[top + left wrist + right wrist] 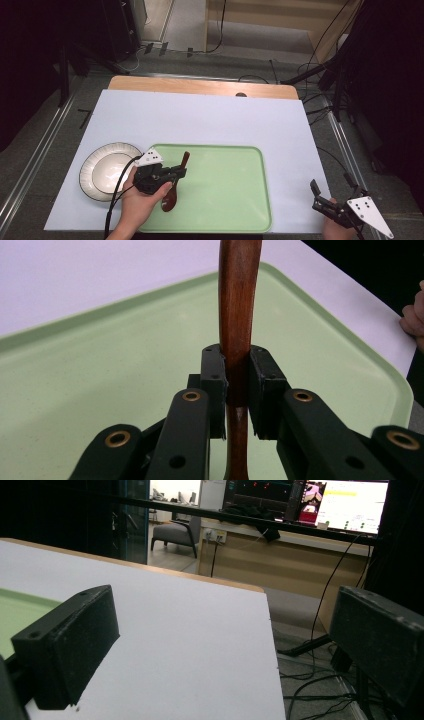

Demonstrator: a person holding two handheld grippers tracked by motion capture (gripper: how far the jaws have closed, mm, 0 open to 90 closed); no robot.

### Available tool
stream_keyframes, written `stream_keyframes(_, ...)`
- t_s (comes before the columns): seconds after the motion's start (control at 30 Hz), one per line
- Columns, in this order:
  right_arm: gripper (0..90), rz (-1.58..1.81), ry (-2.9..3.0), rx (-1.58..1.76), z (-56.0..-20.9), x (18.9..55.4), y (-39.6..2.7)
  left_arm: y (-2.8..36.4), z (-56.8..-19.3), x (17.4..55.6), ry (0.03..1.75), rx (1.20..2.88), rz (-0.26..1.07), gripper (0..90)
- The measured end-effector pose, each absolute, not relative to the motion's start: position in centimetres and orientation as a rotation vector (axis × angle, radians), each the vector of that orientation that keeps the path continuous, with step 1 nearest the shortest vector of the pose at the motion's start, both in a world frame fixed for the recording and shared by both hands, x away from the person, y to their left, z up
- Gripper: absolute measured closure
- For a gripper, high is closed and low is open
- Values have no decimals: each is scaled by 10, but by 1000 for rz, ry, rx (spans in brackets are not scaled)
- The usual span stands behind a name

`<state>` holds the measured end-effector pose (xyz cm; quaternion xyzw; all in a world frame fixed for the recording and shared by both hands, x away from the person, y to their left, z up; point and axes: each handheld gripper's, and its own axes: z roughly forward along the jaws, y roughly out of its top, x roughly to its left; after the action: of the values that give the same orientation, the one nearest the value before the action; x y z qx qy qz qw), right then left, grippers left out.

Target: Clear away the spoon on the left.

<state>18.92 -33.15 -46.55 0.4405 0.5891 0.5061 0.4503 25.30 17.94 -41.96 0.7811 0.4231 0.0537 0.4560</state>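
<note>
A white bowl (106,171) sits on the tabletop (200,120) at the left, just beside the green tray (235,200). Next to it, the left gripper (181,171) clamps the handle of a brown wooden spoon (172,192), both jaws pressed against it; the spoon's dark bowl lies over the tray's left part. At the far right, the right gripper (325,192) hovers near the tabletop's edge, jaws spread wide with nothing between them.

Grey floor (240,50) with cables, a wooden desk (280,560), lit monitors (350,502) beyond.
</note>
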Motion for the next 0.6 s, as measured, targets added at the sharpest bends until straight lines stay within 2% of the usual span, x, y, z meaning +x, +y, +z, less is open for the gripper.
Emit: stream_keyframes(0.6,0,1254,1456,1090,-466,189,-332,172,-427,259,1057,1939,145,796)
